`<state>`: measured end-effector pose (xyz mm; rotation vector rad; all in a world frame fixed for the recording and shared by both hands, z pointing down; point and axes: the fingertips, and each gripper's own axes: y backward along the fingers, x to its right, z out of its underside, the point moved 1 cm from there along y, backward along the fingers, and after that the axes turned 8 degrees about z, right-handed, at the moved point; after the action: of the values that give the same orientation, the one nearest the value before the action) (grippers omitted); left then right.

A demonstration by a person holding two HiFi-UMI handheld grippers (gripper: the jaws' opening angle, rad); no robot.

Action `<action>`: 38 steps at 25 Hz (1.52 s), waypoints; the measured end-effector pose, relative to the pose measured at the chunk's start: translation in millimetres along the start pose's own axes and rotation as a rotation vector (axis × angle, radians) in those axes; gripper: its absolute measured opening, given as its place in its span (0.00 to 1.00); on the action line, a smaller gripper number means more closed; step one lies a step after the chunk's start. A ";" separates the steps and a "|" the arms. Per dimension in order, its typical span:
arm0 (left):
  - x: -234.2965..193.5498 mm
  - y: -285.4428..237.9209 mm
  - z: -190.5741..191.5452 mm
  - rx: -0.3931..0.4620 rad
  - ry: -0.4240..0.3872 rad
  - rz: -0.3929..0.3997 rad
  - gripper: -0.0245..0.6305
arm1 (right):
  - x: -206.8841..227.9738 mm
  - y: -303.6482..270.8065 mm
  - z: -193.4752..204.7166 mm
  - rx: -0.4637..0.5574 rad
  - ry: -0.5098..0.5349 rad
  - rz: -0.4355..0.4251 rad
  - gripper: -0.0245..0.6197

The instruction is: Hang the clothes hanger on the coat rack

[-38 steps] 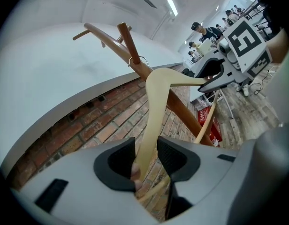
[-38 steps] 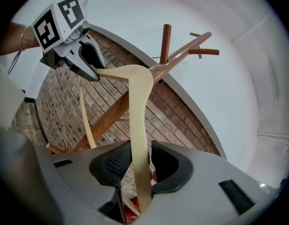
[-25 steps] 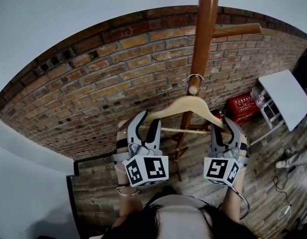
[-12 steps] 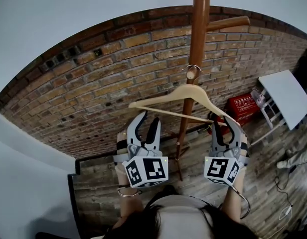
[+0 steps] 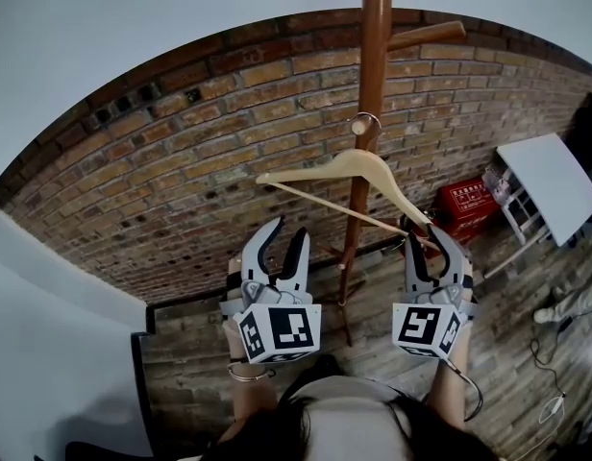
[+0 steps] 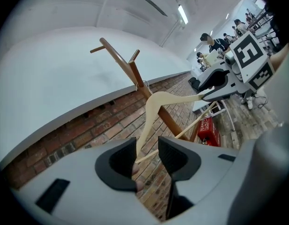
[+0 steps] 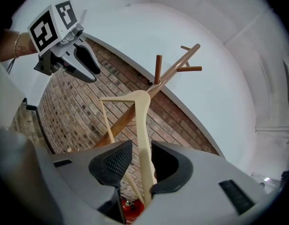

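Up at the coat rack [image 5: 375, 56], the wooden hanger [image 5: 358, 164] has hooked over a peg. The left gripper [image 5: 285, 235] has let go, jaws apart. The right gripper [image 5: 426, 232] still pinches its low end, so likely only release remains.

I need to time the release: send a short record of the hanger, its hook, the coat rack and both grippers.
hanger: wooden, tilted, right end lower
hook: looped over a peg of the coat rack
left gripper: open, empty, below the hanger's left end, apart from it
right gripper: shut on the hanger's right end
status: hook on the peg, right grip not yet released
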<state>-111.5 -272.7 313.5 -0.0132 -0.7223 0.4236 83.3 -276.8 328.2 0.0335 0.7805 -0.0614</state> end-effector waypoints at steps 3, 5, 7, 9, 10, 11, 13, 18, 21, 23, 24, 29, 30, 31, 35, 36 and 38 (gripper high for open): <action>6.1 8.7 -1.1 0.006 0.014 0.000 0.24 | -0.2 7.0 1.1 0.014 -0.007 0.003 0.25; 10.3 14.6 -1.8 0.006 0.017 -0.002 0.22 | -2.5 12.0 1.9 0.017 -0.006 -0.004 0.25; 14.2 20.7 -2.1 0.004 0.021 -0.005 0.22 | -4.4 18.4 1.7 0.023 -0.021 -0.013 0.25; 17.9 27.2 -2.9 0.006 0.030 -0.007 0.21 | -4.4 25.6 -0.7 0.038 -0.053 -0.020 0.24; 20.0 30.6 -3.6 0.008 0.036 -0.007 0.20 | -4.3 29.1 -1.6 0.050 -0.069 -0.022 0.23; 22.4 34.0 -4.4 0.011 0.044 -0.006 0.19 | -4.1 32.8 -1.9 0.058 -0.082 -0.024 0.22; 28.0 41.0 -5.8 0.013 0.055 -0.005 0.18 | -4.3 41.3 -1.3 0.054 -0.099 -0.032 0.20; 42.0 57.5 -10.6 0.019 0.094 0.005 0.14 | -6.3 58.7 -0.5 0.077 -0.163 -0.057 0.17; 49.8 67.8 -12.7 0.027 0.127 0.012 0.11 | -10.1 69.9 -1.5 0.077 -0.200 -0.087 0.15; 54.7 73.8 -13.6 0.023 0.136 0.011 0.11 | -11.4 76.8 -2.5 0.076 -0.216 -0.105 0.15; 56.9 76.9 -14.1 0.021 0.140 0.010 0.10 | -11.5 79.9 -3.4 0.086 -0.229 -0.110 0.15; 65.6 93.1 -19.1 0.042 0.187 0.010 0.08 | -10.8 96.2 -6.1 0.119 -0.306 -0.124 0.14; 67.1 96.1 -20.2 0.046 0.193 0.010 0.08 | -10.4 99.4 -7.0 0.123 -0.320 -0.122 0.14; 68.6 99.0 -21.2 0.049 0.199 0.009 0.07 | -9.9 102.8 -7.6 0.124 -0.332 -0.122 0.14; 76.2 107.3 -26.4 0.054 0.223 0.006 0.06 | -6.6 115.0 -5.9 0.118 -0.392 -0.132 0.13; 78.2 109.4 -27.4 0.057 0.230 0.004 0.06 | -6.1 117.9 -4.8 0.117 -0.410 -0.136 0.13; 81.5 114.5 -29.7 0.064 0.248 0.002 0.06 | -6.2 124.1 -2.8 0.112 -0.440 -0.147 0.12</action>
<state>-80.3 -133.0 325.2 -0.0062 -0.4647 0.4375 85.3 -152.5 331.5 0.0663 0.3375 -0.2442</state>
